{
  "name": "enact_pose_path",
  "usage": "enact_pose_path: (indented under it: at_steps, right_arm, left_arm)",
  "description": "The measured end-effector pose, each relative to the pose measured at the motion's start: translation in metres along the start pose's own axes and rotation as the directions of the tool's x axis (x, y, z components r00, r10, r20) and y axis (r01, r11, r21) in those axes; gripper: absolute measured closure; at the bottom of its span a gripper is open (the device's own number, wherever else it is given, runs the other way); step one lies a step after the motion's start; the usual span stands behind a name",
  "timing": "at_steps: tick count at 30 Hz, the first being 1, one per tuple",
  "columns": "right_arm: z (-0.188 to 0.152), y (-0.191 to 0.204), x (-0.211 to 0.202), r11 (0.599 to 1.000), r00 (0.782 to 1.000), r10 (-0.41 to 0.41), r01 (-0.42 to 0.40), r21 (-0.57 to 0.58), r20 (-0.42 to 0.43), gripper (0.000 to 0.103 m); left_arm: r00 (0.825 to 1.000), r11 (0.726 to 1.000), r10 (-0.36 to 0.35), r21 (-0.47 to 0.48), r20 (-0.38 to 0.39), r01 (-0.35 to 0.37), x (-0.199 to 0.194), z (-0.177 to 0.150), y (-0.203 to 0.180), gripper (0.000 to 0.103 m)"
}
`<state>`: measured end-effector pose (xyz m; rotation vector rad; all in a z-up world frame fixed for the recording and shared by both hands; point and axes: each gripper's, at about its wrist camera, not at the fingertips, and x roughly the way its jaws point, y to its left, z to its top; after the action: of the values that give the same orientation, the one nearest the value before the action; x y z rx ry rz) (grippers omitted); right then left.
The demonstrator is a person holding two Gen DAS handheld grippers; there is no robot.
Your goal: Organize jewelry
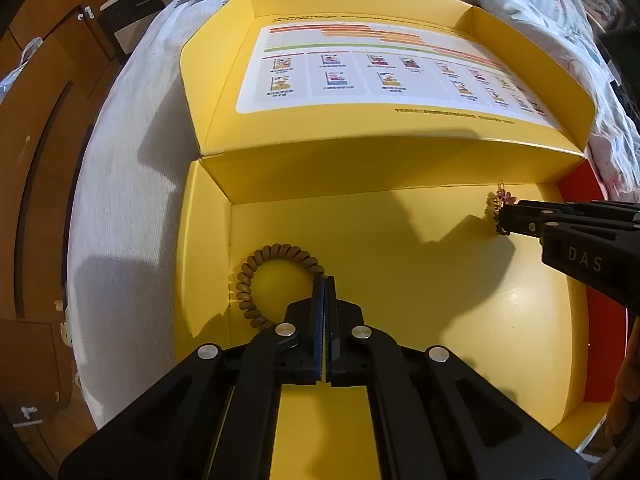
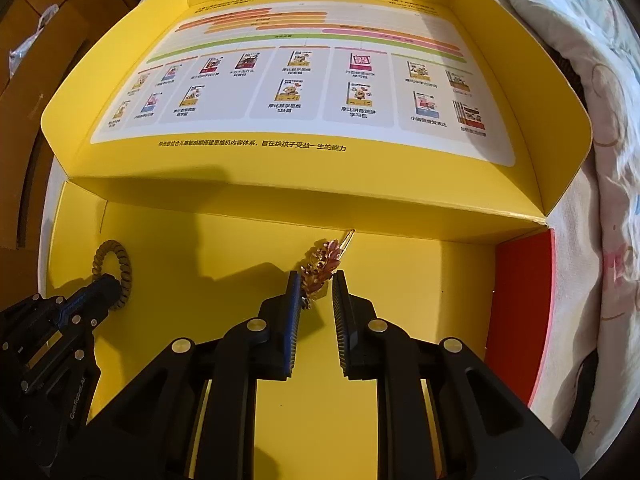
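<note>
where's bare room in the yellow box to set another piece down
Free: the floor of the yellow box between the gold hair clip and the red side wall. Crowded: the left corner, where the coil hair tie lies at the left gripper.

- My left gripper (image 1: pixel 325 280) has its jaws pressed together on the brown spiral hair tie (image 1: pixel 256 280), low in the yellow box (image 1: pixel 420 280).
- My right gripper (image 1: pixel 505 219) touches the gold hair clip (image 1: pixel 496 200) near the box's back wall.
- The box's lid (image 1: pixel 224 80) lies open on the bed (image 1: pixel 132 184).
</note>
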<state>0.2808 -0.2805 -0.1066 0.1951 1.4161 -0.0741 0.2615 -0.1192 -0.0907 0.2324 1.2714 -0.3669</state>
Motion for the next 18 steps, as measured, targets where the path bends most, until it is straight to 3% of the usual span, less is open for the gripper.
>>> enact_pose_path:
  at_steps: [13,14,17,18]
  right_arm:
    - [-0.003,0.001,0.003,1.000,1.000,-0.002,0.002,-0.008,0.002,0.086]
    - [-0.003,0.002,0.004,1.000,1.000,-0.005,0.005,-0.009,0.004,0.086]
    - [-0.003,0.007,0.007,1.000,1.000,-0.009,0.009,-0.010,0.006,0.085]
    - [-0.003,0.008,0.007,1.000,1.000,-0.007,0.007,-0.010,0.007,0.085]
  left_arm:
    - [0.998,0.998,0.065,0.006,-0.022,-0.065,0.014,0.005,0.005,0.102]
    - [0.998,0.998,0.064,0.007,-0.023,-0.064,0.015,0.005,0.005,0.099]
    - [0.999,1.000,0.029,0.005,-0.020,-0.029,0.012,0.005,0.004,0.066]
    - [1.000,1.000,0.027,0.007,-0.008,-0.027,0.010,0.005,0.004,0.063]
